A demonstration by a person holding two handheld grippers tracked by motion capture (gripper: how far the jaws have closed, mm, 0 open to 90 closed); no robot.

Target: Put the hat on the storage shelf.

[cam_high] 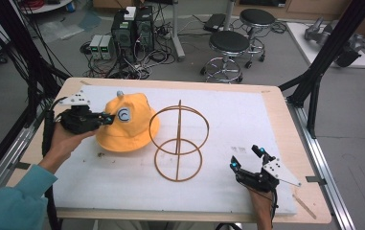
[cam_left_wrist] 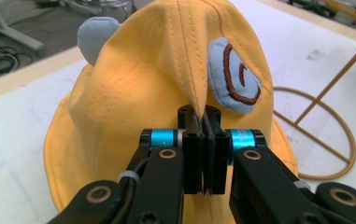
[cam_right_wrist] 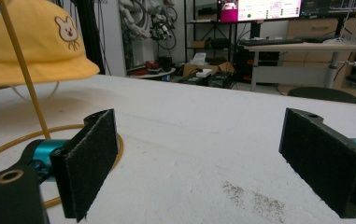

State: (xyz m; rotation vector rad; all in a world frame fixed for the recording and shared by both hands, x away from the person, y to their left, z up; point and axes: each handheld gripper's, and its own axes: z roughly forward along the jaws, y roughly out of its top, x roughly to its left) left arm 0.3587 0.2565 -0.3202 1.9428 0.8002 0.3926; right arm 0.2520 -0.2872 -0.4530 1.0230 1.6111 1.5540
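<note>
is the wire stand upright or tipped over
Upright. The wire stand sits with its base ring flat on the white mat, centre rod pointing straight up. The yellow hat is beside it, not yet on it.

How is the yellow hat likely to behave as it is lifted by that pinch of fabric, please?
Probably floppy: the yellow hat is soft stitched cloth, and the left gripper has gathered a fold of its crown into a peak. It likely weighs little, since that small pinch raises it, as the right gripper view shows. The brim may sag and could brush the wire stand beside it.
</note>
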